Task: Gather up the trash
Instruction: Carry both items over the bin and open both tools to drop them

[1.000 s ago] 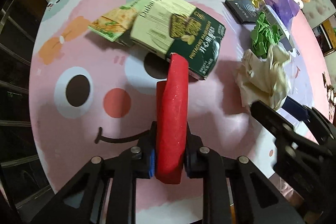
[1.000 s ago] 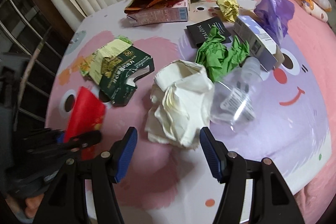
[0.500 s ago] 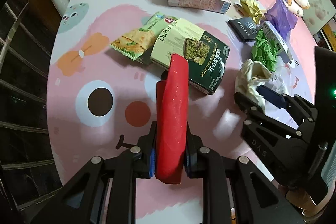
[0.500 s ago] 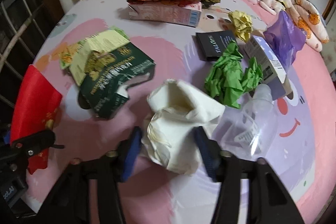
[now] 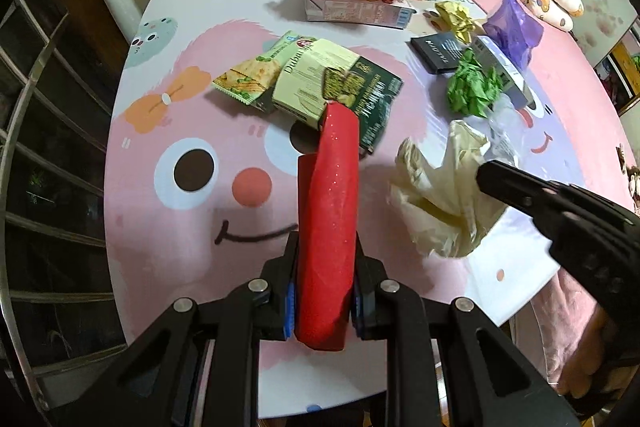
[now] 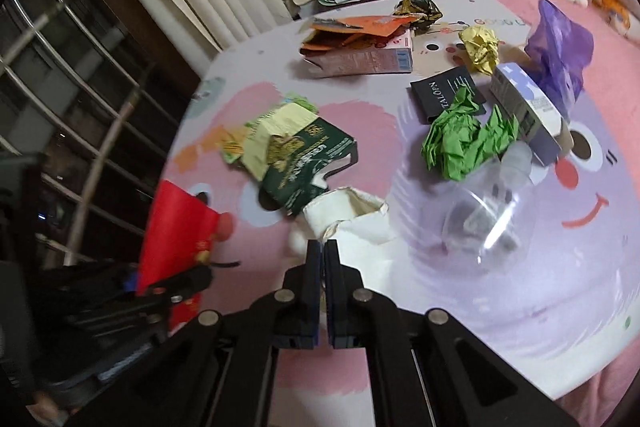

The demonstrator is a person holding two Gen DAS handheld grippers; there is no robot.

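Currently held: red packet [image 5: 326, 227], upright between the pads of the left gripper [image 5: 323, 303], pinched low so most of it stands clear of the table [image 5: 192, 247]. Cream paper wad [image 6: 352, 223]: right gripper [image 6: 323, 255] pressed together on its near edge, presumably to lift it as trash. Left on the table: green box [image 6: 304, 163], green crumpled paper [image 6: 464, 143], clear bottle [image 6: 484, 223], black sleeve [image 6: 444, 95], awaiting collection.
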